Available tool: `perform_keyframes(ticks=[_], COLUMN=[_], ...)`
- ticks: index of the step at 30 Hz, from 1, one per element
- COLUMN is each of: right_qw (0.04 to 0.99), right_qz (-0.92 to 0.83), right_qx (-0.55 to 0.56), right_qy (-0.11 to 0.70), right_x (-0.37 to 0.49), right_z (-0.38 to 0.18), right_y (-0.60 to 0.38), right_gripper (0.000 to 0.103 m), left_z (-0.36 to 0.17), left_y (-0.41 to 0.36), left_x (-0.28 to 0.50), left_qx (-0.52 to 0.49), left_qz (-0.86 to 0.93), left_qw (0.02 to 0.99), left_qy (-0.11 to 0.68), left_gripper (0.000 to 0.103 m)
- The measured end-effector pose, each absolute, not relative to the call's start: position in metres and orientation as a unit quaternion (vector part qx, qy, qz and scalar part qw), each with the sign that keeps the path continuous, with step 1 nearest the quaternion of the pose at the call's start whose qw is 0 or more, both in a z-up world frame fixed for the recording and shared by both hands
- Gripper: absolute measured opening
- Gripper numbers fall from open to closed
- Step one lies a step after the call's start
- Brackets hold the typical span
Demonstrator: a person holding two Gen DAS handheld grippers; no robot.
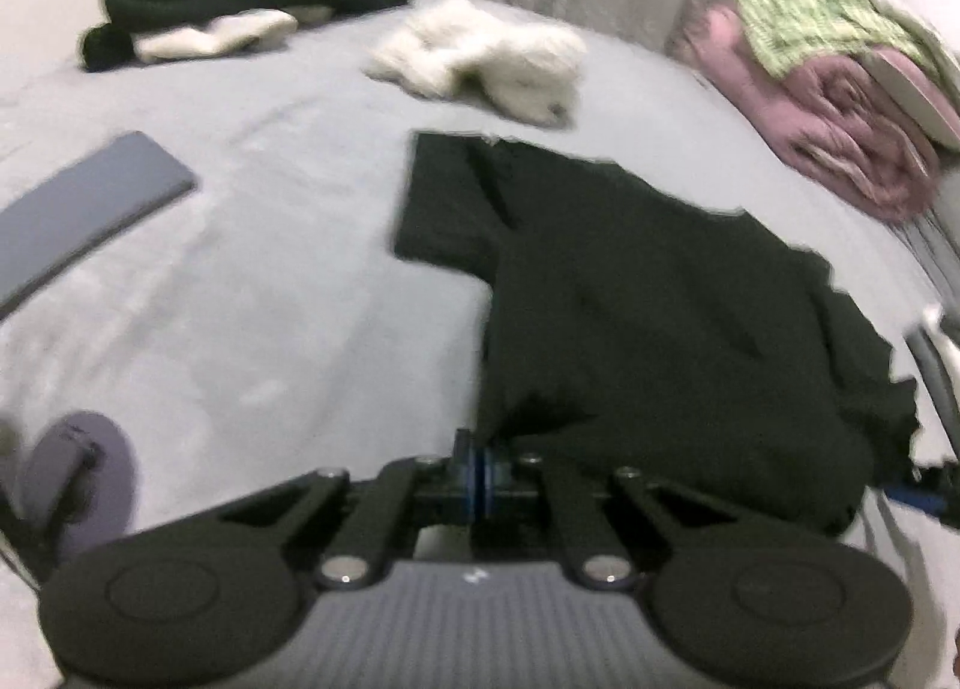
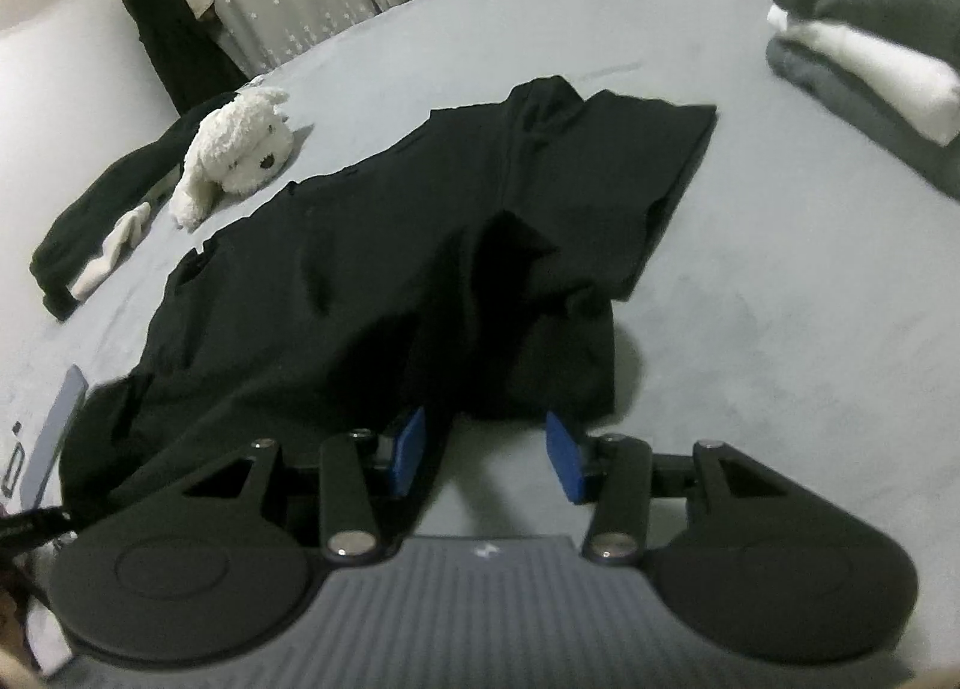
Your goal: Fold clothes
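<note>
A black short-sleeved shirt [image 1: 630, 299] [image 2: 420, 221] lies spread on the grey bed sheet [image 1: 270, 299], sleeves toward the far side. My left gripper [image 1: 480, 473] is at the shirt's near left hem corner. Its blue pads are pressed together, and the cloth bunches right at their tips. My right gripper [image 2: 487, 455] is at the near right part of the hem. Its blue pads [image 2: 564, 461] stand well apart, and the hem's edge lies just ahead of them and partly over the left one, not pinched.
A white plush dog [image 2: 240, 149] and a black garment with a white sock [image 2: 90, 245] lie beyond the shirt. A pink blanket [image 1: 840, 137] sits far right, with a grey and white folded stack [image 2: 870, 59] near it. A flat grey slab [image 1: 90, 209] lies to the left.
</note>
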State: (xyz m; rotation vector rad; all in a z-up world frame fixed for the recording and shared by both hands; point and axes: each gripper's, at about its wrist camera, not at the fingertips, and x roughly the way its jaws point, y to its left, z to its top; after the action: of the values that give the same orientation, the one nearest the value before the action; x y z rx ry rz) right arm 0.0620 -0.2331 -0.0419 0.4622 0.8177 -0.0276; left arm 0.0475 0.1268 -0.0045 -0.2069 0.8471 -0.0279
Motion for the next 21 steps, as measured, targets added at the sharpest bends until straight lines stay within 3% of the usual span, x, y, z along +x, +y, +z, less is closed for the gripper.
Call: perform_keyframes(ticks=[19, 20, 21], right_qw=[0.882, 0.882, 0.882], right_qz=[0.018, 0.022, 0.026], right_qx=[0.244, 0.242, 0.240], right_qy=[0.403, 0.404, 0.405], right_x=[0.073, 0.074, 0.076], right_z=[-0.052, -0.054, -0.056], right_y=[-0.209, -0.208, -0.207], right_gripper=[0.049, 0.048, 0.040], left_z=[-0.003, -0.003, -0.004], left_y=[0.150, 0.149, 0.147], left_x=[0.062, 0.062, 0.063], left_qx=[-0.090, -0.086, -0.082], left_qz=[0.071, 0.071, 0.071], left_qw=[0.929, 0.930, 0.930], left_qy=[0.352, 0.351, 0.352], left_gripper=[0.003, 0.003, 0.003])
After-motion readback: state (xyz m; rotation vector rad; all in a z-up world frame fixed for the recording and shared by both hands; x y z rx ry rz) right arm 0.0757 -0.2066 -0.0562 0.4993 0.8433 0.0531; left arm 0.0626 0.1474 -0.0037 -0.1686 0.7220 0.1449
